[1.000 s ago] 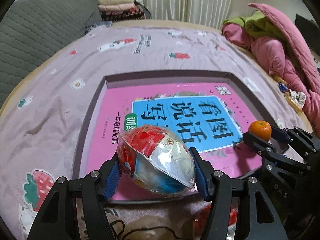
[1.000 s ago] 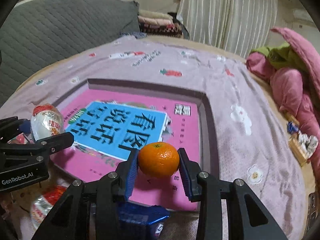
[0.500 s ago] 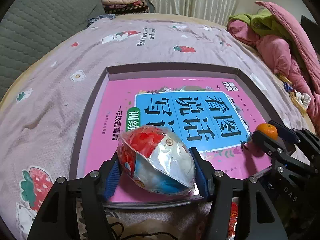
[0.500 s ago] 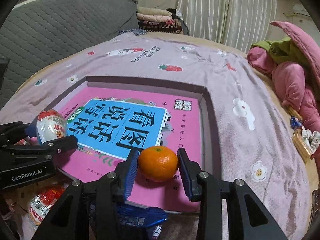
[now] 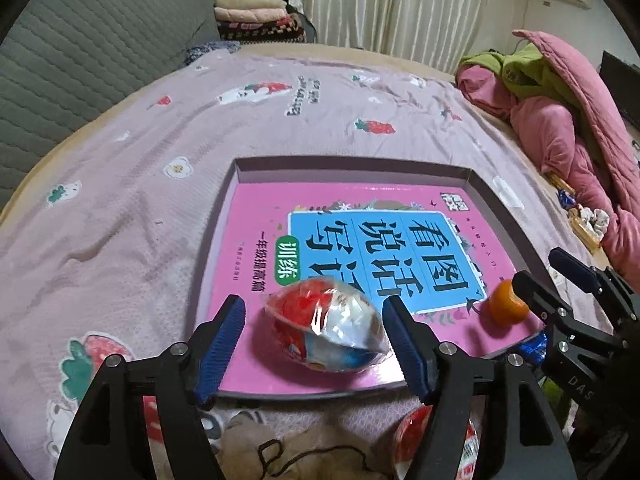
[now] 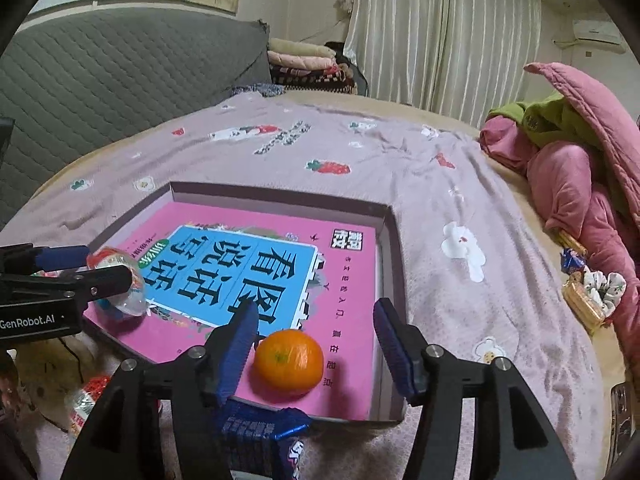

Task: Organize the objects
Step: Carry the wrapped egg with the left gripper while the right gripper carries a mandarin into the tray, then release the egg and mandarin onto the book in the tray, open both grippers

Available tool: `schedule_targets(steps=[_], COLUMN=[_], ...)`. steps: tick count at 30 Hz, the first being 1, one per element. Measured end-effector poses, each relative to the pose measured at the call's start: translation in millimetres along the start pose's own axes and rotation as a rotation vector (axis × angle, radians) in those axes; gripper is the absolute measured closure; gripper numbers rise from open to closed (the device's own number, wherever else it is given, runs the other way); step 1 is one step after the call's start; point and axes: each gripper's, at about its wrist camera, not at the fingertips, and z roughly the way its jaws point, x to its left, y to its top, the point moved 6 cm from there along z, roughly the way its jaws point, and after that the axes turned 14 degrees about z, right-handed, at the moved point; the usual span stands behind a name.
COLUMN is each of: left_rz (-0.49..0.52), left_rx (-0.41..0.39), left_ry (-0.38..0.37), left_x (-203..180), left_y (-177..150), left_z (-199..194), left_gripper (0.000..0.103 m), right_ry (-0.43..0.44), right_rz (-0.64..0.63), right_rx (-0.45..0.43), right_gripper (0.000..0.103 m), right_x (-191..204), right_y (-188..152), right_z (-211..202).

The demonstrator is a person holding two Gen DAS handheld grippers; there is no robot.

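Observation:
A shallow grey box [image 5: 478, 184] lies on the bed with a pink and blue book [image 5: 360, 236] inside. A red and white wrapped snack [image 5: 328, 334] rests on the book between the open fingers of my left gripper [image 5: 314, 322]. An orange [image 6: 289, 357] rests on the book's near right corner between the open fingers of my right gripper [image 6: 316, 332]. The box [image 6: 386, 216], the book [image 6: 248, 264] and the snack [image 6: 120, 280] also show in the right wrist view, and the orange [image 5: 506, 306] in the left wrist view.
A blue snack packet [image 6: 260, 428] and a red and white packet [image 6: 86, 400] lie on the pink bedspread [image 5: 120, 208] in front of the box. A pink quilt pile [image 5: 568, 120] lies at the right. A grey sofa [image 5: 80, 52] stands at the back left.
Both grippers have lowered to the book and opened. The wrapped snack and the orange have been let go and now rest on the book.

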Motion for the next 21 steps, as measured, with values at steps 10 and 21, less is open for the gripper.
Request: schedule_targets(steps=[10, 21], left_rz=[0.016, 0.015], left_rx=[-0.054, -0.090], left_ry=[0.040, 0.059], left_x=[6, 7], left_y=[-16, -40], left_z=[-45, -80], left_gripper=[0.030, 0.030], right_ry=[0.029, 0.027], right_rz=[0.025, 0.008], right_rx=[-0.068, -0.135], right_gripper=[0.035, 0.031], right_x=[-7, 0], right_y=[-4, -14], right_z=[-40, -75])
